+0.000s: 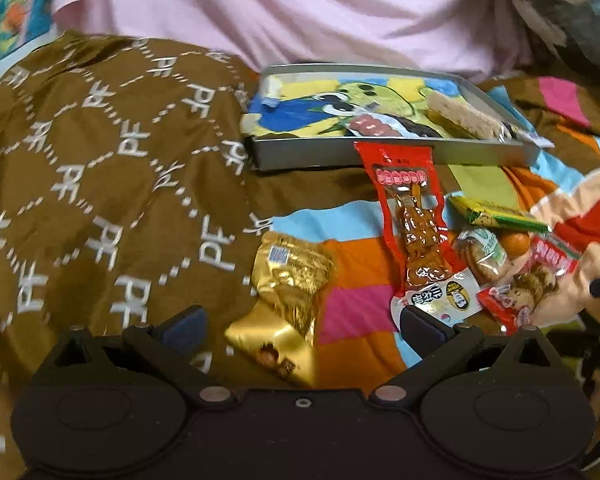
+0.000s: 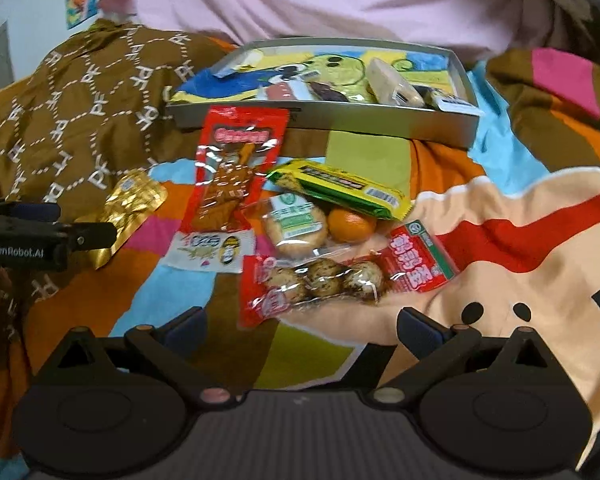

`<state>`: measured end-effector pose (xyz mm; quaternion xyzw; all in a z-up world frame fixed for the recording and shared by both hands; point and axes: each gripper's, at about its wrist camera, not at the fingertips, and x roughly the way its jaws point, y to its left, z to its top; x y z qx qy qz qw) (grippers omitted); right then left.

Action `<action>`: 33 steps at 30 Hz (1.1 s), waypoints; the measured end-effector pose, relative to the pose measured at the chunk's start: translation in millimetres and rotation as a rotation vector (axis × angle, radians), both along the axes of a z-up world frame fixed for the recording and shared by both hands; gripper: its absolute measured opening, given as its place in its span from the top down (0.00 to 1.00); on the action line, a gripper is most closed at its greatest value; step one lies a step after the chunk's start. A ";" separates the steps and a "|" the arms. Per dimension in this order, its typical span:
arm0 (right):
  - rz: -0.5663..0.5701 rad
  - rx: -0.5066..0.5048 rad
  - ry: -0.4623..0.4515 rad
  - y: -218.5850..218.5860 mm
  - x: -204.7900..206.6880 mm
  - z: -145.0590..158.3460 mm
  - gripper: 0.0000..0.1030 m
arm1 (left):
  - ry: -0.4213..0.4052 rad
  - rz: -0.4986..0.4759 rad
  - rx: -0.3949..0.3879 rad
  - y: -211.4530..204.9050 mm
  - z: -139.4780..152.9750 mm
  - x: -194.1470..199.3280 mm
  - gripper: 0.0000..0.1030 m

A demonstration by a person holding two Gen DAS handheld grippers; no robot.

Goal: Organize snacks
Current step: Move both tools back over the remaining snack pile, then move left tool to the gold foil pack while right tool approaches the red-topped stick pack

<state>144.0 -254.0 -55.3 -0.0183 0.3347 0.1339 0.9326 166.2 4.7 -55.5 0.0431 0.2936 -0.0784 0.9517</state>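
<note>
Left wrist view: the left gripper (image 1: 300, 326) stands wide open, empty, a gold packet (image 1: 286, 300) lying between its fingers; brown cloth (image 1: 100, 152) to its left repeats "PF".

Right wrist view: the right gripper (image 2: 300, 326) gapes empty just behind a red egg packet (image 2: 324, 276); beyond lies the tray (image 2: 340, 120). The left gripper's side reads "GenRobot.AI".

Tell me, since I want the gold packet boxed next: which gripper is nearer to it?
Left. The left gripper is open with the gold packet lying right between its fingers. The right gripper is open further right, in front of the egg packet.
</note>
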 end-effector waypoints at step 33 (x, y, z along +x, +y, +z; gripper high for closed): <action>-0.099 0.362 0.109 -35.3 48.1 -9.2 0.25 | 0.171 -0.270 -0.116 -21.8 -21.8 22.2 0.01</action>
